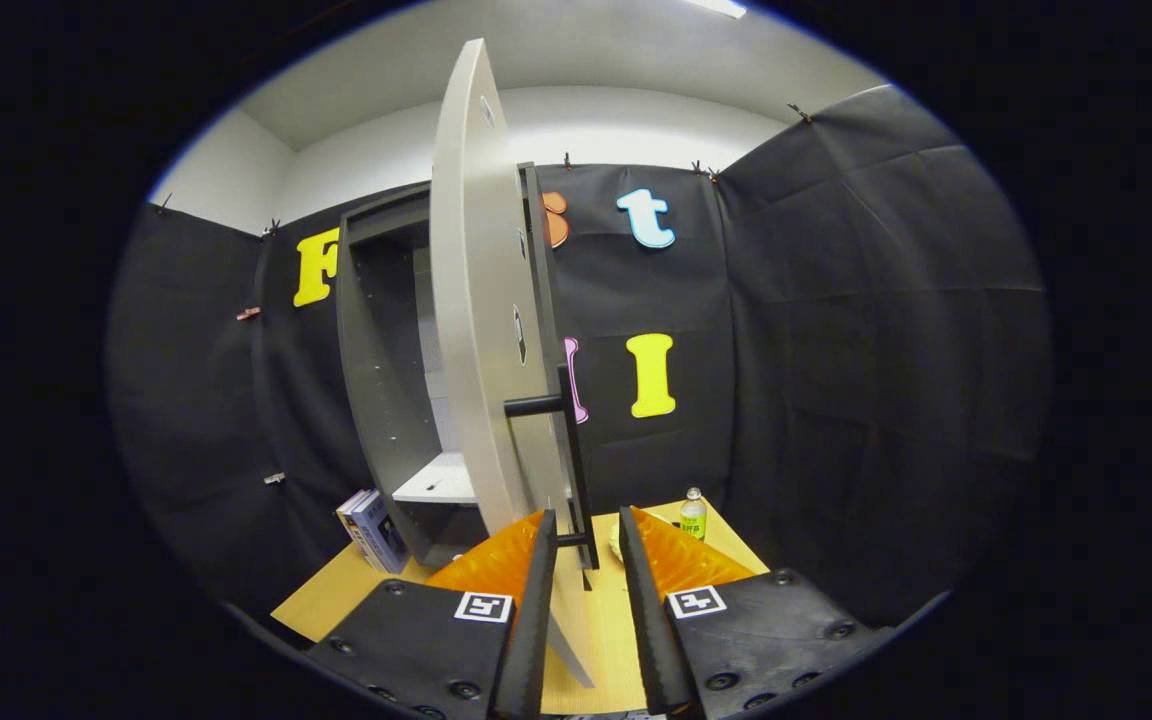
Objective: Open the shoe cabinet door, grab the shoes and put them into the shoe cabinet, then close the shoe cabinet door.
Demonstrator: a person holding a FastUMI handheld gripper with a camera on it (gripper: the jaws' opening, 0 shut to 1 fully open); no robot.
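Standing edge-on, long axis upright, the open cabinet door (481,300) has its handle (576,460) between narrowly parted jaws.

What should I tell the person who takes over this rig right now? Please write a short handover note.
Gripper: jaws open, set either side of the door's lower edge and its black handle, not pressing.
Shoe cabinet: on the wooden table, door swung wide open, light shelf inside.
Nearby: books left of the cabinet, bottle ahead on the right.
Done: door opened.
Left: fetch shoes, put them inside, close the door.
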